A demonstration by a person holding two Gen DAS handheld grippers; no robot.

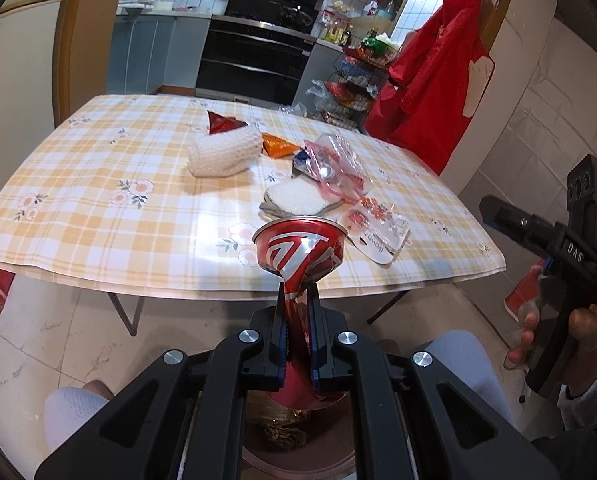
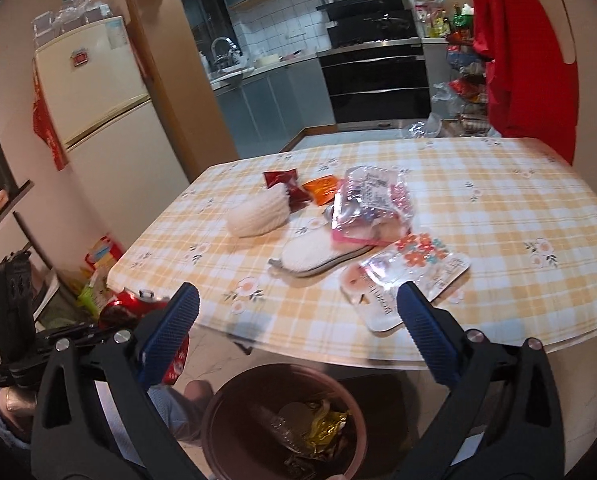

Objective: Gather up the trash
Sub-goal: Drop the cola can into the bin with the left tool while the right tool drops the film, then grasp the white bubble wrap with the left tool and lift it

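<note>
Above the round brown plastic bin (image 2: 284, 420), the left gripper (image 1: 298, 320) is clenched on a crushed red aluminium can (image 1: 298, 252), light, thin-walled and slick, best pinched at its flattened waist; right gripper (image 2: 298, 320) spread wide, empty.

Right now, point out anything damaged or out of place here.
The red aluminium can is crushed flat where the left gripper pinches it. Crumpled clear plastic packets and a white foam net sleeve lie scattered on the checked tablecloth.
</note>
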